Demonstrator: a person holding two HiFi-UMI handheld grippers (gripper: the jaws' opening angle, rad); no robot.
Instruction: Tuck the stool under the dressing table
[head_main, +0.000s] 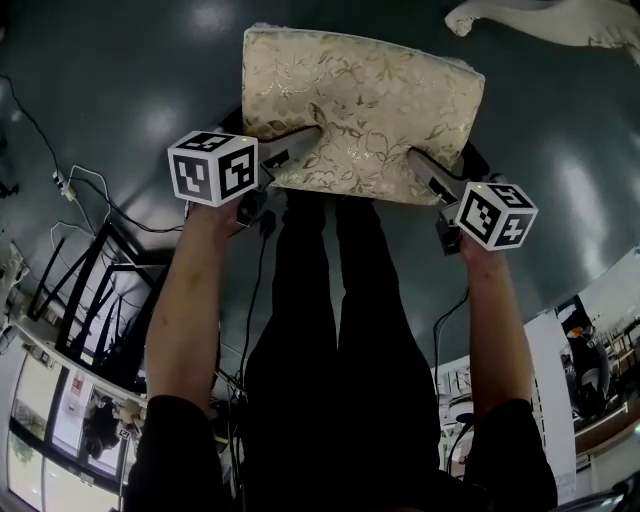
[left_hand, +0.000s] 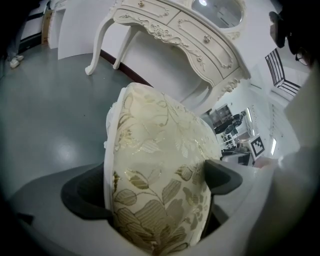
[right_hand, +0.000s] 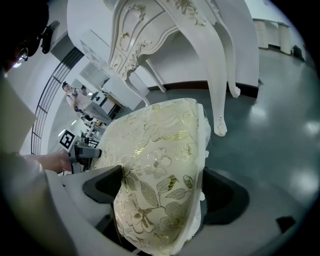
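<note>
From the head view, I see the stool (head_main: 360, 100) straight ahead of me on the grey floor (head_main: 120, 80), its cream-and-gold floral cushion facing up. My left gripper (head_main: 300, 145) bites into the stool's near left edge and my right gripper (head_main: 425, 170) into its near right edge. My legs (head_main: 330, 300) stand just behind the stool's near side. A carved white foot of the dressing table (head_main: 545, 18) shows beyond the stool's far right corner, apart from it. Loose cables (head_main: 90, 190) lie well off to the stool's left.

In the left gripper view, the cushion edge fills the space between the jaws. They are closed onto the stool's padded seat, one dark pad pressing each face. Past the stool's far end the dressing table (left_hand: 175, 30) rises, with drawers, curved legs and an oval mirror (left_hand: 220, 12) on top. There is open floor between it and the stool.

In the right gripper view, this pair is likewise clamped on the seat, with fabric bulging between the pads. A table leg (right_hand: 220, 75) stands just beyond the stool's far corner, not touching it. The left gripper's marker cube (right_hand: 65, 140) shows across the stool's near side.
</note>
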